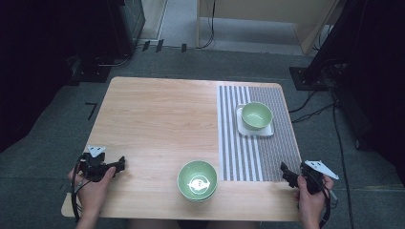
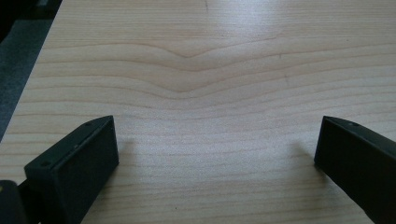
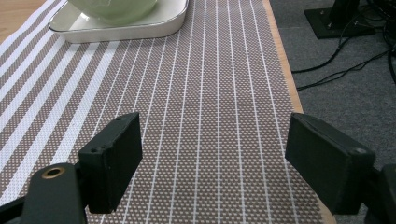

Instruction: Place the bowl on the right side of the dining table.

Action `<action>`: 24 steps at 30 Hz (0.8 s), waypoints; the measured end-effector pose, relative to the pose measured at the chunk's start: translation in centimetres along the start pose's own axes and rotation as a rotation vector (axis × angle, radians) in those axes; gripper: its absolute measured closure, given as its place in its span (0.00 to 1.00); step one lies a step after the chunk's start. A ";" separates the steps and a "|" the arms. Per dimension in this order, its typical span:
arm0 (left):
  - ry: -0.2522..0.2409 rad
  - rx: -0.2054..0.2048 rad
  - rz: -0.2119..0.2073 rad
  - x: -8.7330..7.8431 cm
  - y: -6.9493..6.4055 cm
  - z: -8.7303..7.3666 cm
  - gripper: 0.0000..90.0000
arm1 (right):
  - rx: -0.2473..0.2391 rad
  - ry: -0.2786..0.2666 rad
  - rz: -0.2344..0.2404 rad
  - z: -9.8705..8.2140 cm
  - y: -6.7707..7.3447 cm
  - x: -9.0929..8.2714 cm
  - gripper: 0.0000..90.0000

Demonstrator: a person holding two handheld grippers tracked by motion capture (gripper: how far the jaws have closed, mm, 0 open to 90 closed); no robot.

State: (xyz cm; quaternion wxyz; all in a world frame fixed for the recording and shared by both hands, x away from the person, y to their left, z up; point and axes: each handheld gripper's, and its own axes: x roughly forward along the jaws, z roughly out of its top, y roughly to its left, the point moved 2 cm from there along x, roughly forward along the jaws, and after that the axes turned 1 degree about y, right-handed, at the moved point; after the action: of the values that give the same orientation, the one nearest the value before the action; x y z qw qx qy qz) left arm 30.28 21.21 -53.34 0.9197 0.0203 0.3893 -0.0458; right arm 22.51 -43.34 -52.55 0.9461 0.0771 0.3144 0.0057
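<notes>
A green bowl (image 1: 197, 179) with a white mark inside sits near the table's front edge, at the middle. A second green bowl (image 1: 257, 115) rests on a white square plate (image 1: 241, 128) on the striped placemat (image 1: 248, 152). That bowl (image 3: 114, 8) and plate (image 3: 140, 28) lie far ahead in the right gripper view. My left gripper (image 1: 122, 164) is at the front left of the table, open over bare wood (image 2: 210, 102). My right gripper (image 1: 285, 171) is at the front right, open over the placemat's (image 3: 201, 116) near corner. Both are empty.
The wooden table (image 1: 162, 119) stands on grey carpet. Cables (image 1: 310, 109) and a black stand base (image 1: 305, 78) lie on the floor to the right. The mat's right edge runs close to the table edge (image 3: 282, 60).
</notes>
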 end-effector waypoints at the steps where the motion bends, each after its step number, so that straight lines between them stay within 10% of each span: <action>1: 0.000 0.000 0.000 0.0 0.0 0.0 0.00 | 0.004 0.003 -0.003 -0.1 0.0 -0.1 0.21; 24: 0.000 0.000 0.000 0.0 0.0 0.0 0.00 | -0.010 0.025 -0.027 -1.8 -1.2 -1.5 0.21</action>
State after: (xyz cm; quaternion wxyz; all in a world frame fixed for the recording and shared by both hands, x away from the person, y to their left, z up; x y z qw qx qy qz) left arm 30.28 21.21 -53.34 0.9198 0.0202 0.3893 -0.0457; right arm 20.15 -44.38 -53.27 0.9426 0.0683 0.3270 -0.0044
